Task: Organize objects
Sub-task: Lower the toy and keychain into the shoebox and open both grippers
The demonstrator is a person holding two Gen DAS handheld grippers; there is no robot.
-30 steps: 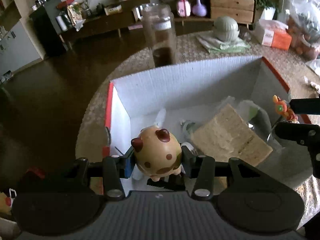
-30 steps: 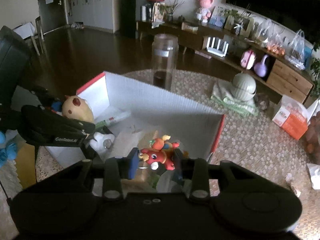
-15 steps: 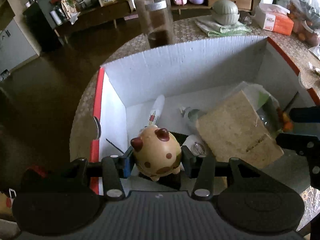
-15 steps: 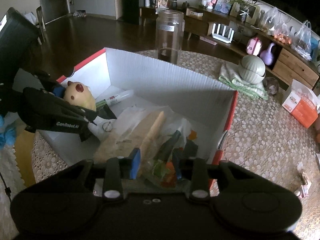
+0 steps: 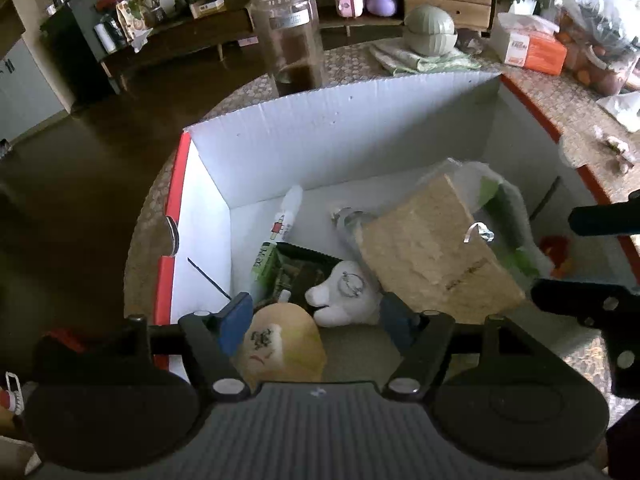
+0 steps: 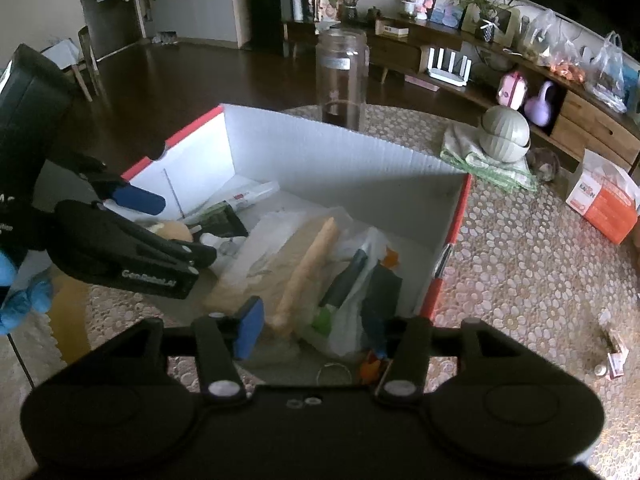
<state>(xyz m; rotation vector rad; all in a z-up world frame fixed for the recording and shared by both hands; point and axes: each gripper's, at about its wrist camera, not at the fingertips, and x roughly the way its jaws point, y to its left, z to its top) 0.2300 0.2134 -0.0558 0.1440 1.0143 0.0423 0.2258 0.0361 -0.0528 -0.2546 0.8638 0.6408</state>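
Observation:
A white cardboard box with red edges [image 5: 340, 140] [image 6: 320, 152] stands on the round table. My left gripper [image 5: 316, 320] [image 6: 172, 226] hangs over the box's near left corner, jaws opening. The tan spotted toy [image 5: 280, 344] [image 6: 172, 230] lies tipped over between its fingers, beside the left pad and free of the right one. My right gripper [image 6: 314, 332] hovers over the box's right side, jaws opening too. The red and orange toy [image 5: 556, 252] [image 6: 370, 364] sits loose low by its right finger.
Inside the box lie a beige block in clear plastic [image 5: 432, 248], a white plush toy [image 5: 344, 296] and a tube [image 5: 280, 228]. Behind the box stands a tall glass jar [image 5: 288, 36]. A green-grey bowl on a cloth [image 6: 504, 136] and an orange tissue box [image 6: 604, 204] sit further right.
Both grippers have spread their jaws. The tan toy slipped out of the left grip and tipped over low between the fingers. The red toy dropped from the right grip into the box.

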